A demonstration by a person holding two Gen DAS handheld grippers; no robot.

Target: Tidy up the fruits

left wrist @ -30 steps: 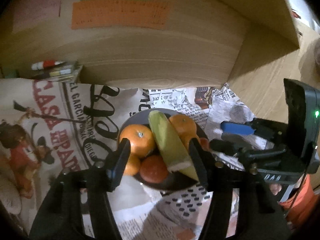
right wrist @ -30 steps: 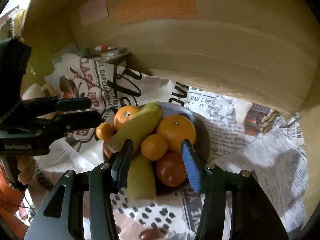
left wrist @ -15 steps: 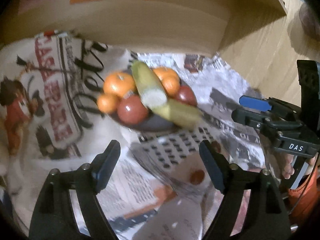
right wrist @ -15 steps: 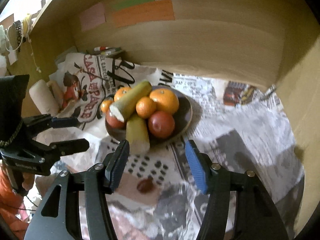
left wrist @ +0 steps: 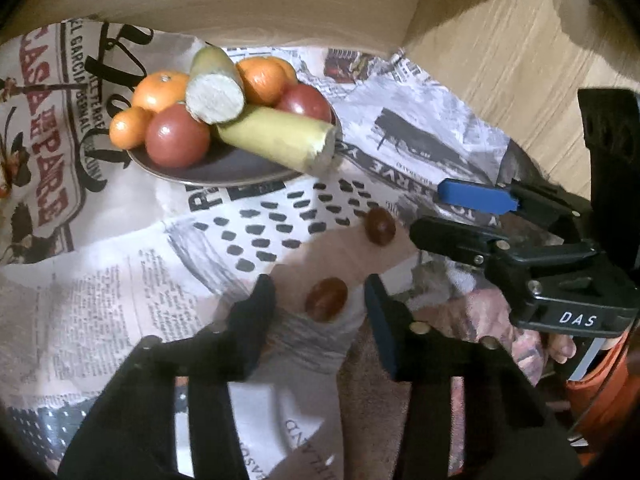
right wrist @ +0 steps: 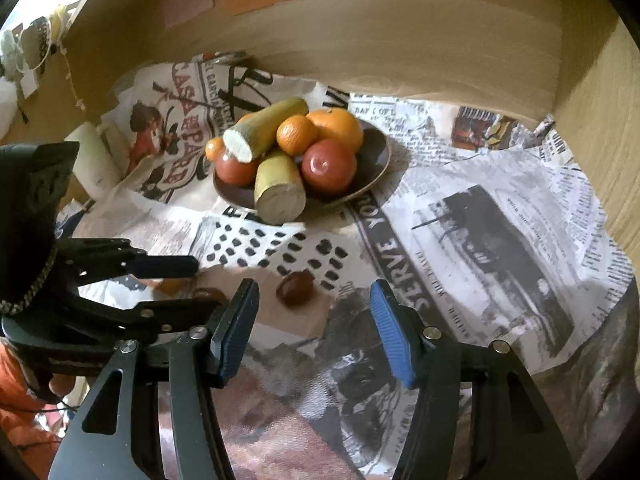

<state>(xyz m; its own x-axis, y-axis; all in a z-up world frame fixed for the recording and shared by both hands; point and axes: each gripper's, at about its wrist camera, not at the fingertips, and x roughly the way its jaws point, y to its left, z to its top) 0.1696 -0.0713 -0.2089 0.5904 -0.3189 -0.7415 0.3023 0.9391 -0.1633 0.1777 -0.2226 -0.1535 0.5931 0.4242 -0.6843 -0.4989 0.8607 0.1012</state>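
Left wrist view: the left claw (left wrist: 320, 300) is closing, its jaws flanking a small brown fruit (left wrist: 326, 299) on the newspaper-covered tabletop (left wrist: 120, 264) without pressing it; the fruit bowl (left wrist: 224, 168) lies beyond. Right wrist view: the right claw (right wrist: 314, 324) stands moderately open and empty, a second brown fruit (right wrist: 295, 287) just ahead.

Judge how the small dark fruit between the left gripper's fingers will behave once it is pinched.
The dark fruit looks small, oval and glossy, so it may slip or squirt out as the left gripper closes around it. It lies loose on crinkled newspaper, so a nudge would probably roll it. It is likely light.
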